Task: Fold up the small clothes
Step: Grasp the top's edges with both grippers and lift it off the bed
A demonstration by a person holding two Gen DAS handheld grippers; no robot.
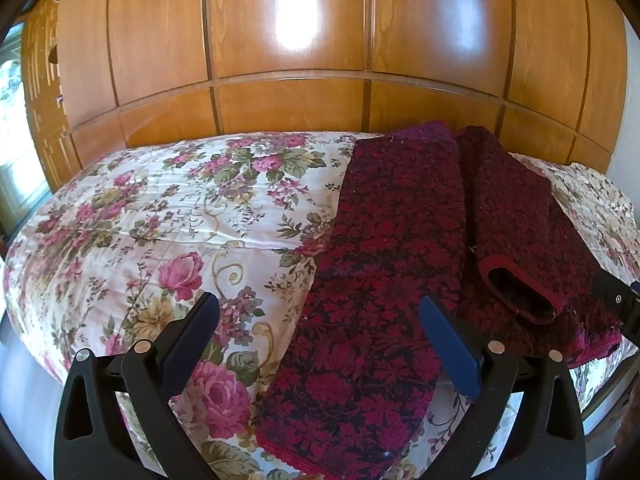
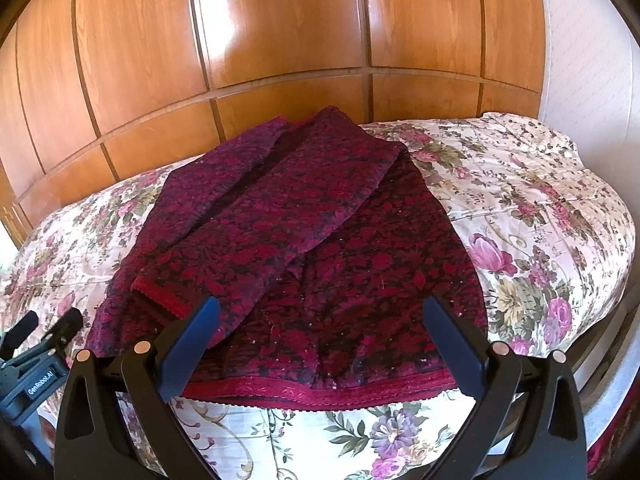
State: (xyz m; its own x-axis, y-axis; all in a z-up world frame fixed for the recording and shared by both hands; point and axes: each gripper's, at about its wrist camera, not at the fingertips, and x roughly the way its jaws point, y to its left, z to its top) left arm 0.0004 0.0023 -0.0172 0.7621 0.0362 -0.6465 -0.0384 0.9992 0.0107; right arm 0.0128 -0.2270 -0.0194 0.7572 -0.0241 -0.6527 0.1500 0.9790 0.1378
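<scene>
Right wrist view: right gripper (image 2: 320,340) spread wide over the half-folded sweater (image 2: 304,240), left gripper (image 1: 320,340) spread too; next, probably pinch the hem.

- Bed (image 1: 120,216) under a white quilt (image 2: 532,208) printed with pink roses and green leaves, filling the lower half of both views.
- Glossy panelled wooden wardrobe (image 1: 288,40) from 9 to 3 o'clock behind it.
- Pale wall (image 2: 580,60) at 2 o'clock.
- Bright window (image 1: 10,92) at 9 o'clock.
</scene>
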